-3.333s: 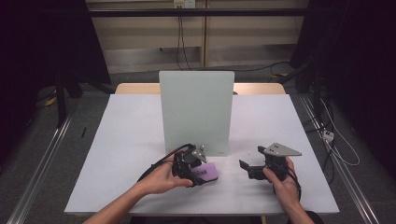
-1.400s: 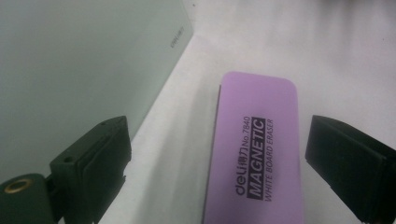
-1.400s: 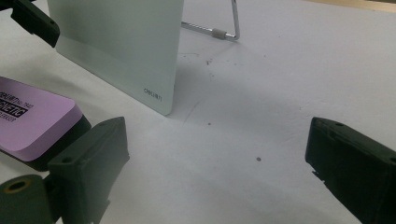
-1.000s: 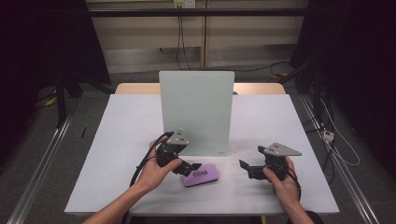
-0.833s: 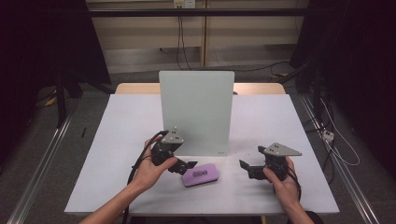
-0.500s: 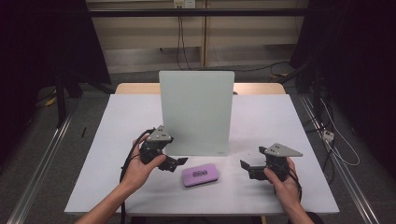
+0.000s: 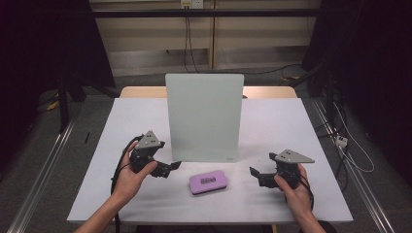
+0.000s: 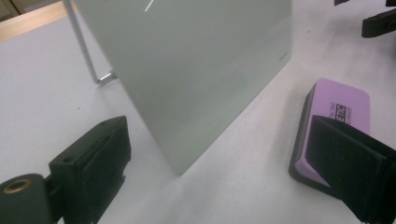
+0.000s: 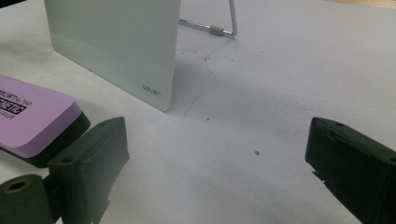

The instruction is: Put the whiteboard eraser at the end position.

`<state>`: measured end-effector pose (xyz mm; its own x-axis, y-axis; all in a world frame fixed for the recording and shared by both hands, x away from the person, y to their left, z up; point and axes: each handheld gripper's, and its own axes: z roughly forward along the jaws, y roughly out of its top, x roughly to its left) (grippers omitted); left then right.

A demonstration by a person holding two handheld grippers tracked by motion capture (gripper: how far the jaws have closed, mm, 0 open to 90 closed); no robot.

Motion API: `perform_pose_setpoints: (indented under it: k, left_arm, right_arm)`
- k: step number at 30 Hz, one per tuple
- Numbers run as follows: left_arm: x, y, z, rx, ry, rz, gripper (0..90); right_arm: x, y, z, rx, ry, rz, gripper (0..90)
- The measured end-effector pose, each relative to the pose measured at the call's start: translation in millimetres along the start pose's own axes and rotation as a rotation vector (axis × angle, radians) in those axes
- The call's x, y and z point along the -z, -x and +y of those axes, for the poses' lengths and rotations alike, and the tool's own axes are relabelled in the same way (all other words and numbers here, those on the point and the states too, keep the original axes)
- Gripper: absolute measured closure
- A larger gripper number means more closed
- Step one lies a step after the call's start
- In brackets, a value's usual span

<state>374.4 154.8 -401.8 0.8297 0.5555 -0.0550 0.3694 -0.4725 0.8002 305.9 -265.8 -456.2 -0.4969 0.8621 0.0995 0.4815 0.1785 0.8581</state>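
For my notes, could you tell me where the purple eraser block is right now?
In the high view, the purple rectangular eraser block lies flat on the white table, just before the upright pale-green board.

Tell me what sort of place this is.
Probably a lab or recording workspace: a bare white table ringed by dark curtains, cables trailing across the floor, and a hand-held gripper in each hand.

A lab: white table (floor rails, dark curtains).

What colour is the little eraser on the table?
The eraser is purple on top with a black base, best seen in the left gripper view.
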Motion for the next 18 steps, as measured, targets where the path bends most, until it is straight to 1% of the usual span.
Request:
perform_pose_setpoints:
  k: [3, 4, 6, 7, 10, 11, 18]
  left_arm:
    - [4.5, -3.4, -4.0, 0.008, 0.007, 0.025, 6.9]
    - [5.5, -4.2, -5.3, 0.019, 0.011, 0.030, 6.9]
    - [8.8, -5.4, -7.5, 0.017, 0.019, 0.077, 7.6]
    - [10.1, -5.7, -8.6, 0.026, 0.028, 0.090, 7.4]
    - [15.3, -9.1, -11.6, 0.062, 0.047, 0.086, 6.9]
    - [17.1, -10.2, -12.5, 0.068, 0.051, 0.089, 6.8]
    - [25.4, -13.4, -24.3, 0.083, 0.045, 0.104, 6.7]
  right_arm:
    - [0.1, -0.2, 0.0, 0.000, -0.001, 0.000, 5.8]
    - [0.1, -0.1, 0.0, -0.001, 0.000, 0.000, 5.8]
    - [0.1, 0.1, 0.0, -0.001, 0.000, -0.001, 5.9]
    - [0.0, 0.0, -0.1, -0.001, -0.001, -0.001, 5.9]
    - [-0.5, -0.4, 0.1, 0.001, -0.001, 0.001, 5.9]
    - [-0.6, -0.5, 0.1, 0.001, -0.002, 0.001, 5.9]
    - [-0.2, -0.2, -0.3, -0.001, -0.002, -0.001, 5.9]
